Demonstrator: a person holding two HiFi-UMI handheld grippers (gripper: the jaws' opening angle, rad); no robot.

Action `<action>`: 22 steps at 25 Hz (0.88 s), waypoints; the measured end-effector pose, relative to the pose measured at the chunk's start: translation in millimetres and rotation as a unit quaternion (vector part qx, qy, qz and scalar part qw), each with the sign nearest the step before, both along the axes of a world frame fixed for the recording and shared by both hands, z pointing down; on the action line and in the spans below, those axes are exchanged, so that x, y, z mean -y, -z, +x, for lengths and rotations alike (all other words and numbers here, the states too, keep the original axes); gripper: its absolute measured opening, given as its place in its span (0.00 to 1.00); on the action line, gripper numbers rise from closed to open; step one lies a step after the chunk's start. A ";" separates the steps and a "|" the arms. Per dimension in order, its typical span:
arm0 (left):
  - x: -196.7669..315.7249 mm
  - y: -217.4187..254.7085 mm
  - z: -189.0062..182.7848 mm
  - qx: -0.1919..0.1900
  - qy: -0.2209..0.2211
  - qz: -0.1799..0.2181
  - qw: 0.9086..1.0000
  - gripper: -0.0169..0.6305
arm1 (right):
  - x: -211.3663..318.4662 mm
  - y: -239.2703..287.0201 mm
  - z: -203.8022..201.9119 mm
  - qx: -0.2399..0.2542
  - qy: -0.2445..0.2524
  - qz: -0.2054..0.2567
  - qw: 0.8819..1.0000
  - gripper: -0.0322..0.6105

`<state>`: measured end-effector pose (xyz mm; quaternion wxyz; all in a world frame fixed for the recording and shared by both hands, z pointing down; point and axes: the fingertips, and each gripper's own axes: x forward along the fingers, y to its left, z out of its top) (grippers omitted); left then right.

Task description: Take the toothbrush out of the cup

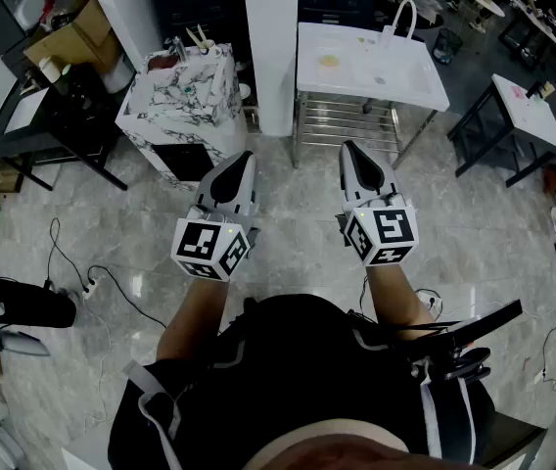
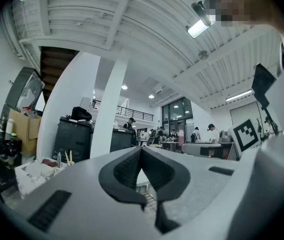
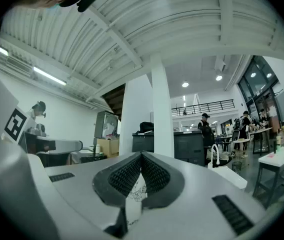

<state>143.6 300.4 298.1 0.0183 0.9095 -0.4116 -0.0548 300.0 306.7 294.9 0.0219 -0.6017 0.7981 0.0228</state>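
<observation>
Both grippers are held level at waist height over the grey marble floor, some way short of the furniture. My left gripper [image 1: 242,157] [image 2: 141,149] is shut, its pads meeting with nothing between them. My right gripper [image 1: 349,147] [image 3: 142,155] is shut and empty as well. Ahead and to the left stands a marble-patterned counter [image 1: 175,106] [image 2: 29,174]. Two pale yellow handles [image 1: 200,37] [image 2: 68,157] stick up at its back edge. Whether they stand in a cup is too small to tell.
A white pillar [image 1: 270,47] rises straight ahead. Right of it is a white sink table [image 1: 415,91] with a curved faucet [image 1: 402,13] and a wire shelf beneath. A black desk [image 1: 53,125] and cardboard boxes stand at left, cables [image 1: 112,287] lie on the floor, and people stand far off.
</observation>
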 end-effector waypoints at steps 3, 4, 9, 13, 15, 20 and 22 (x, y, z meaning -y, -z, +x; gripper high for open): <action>-1.0 3.1 2.3 0.003 -0.003 0.003 1.000 0.03 | -2.7 -1.7 -2.2 0.001 0.000 -0.002 1.000 0.08; -1.3 4.0 3.2 0.003 -0.004 0.004 1.000 0.03 | -3.0 -2.0 -2.6 0.002 0.000 -0.003 1.000 0.08; -2.4 5.8 3.0 -0.001 -0.006 0.001 1.000 0.03 | -5.0 -1.0 -5.7 0.001 -0.001 -0.004 1.000 0.08; -4.3 5.3 1.5 -0.002 -0.008 -0.001 1.000 0.03 | -7.9 -2.7 -7.9 0.000 -0.002 -0.006 1.000 0.08; -5.6 4.2 0.7 -0.002 -0.008 -0.002 1.000 0.03 | -8.7 -4.1 -8.5 0.002 -0.003 -0.008 1.000 0.08; -8.2 1.0 -8.3 -0.004 -0.011 -0.010 1.000 0.03 | -10.0 -3.9 -18.1 0.019 0.010 -0.009 1.000 0.09; -7.9 0.3 -16.6 -0.005 -0.011 -0.012 1.000 0.03 | -8.4 -3.8 -28.0 0.014 0.016 -0.007 1.000 0.09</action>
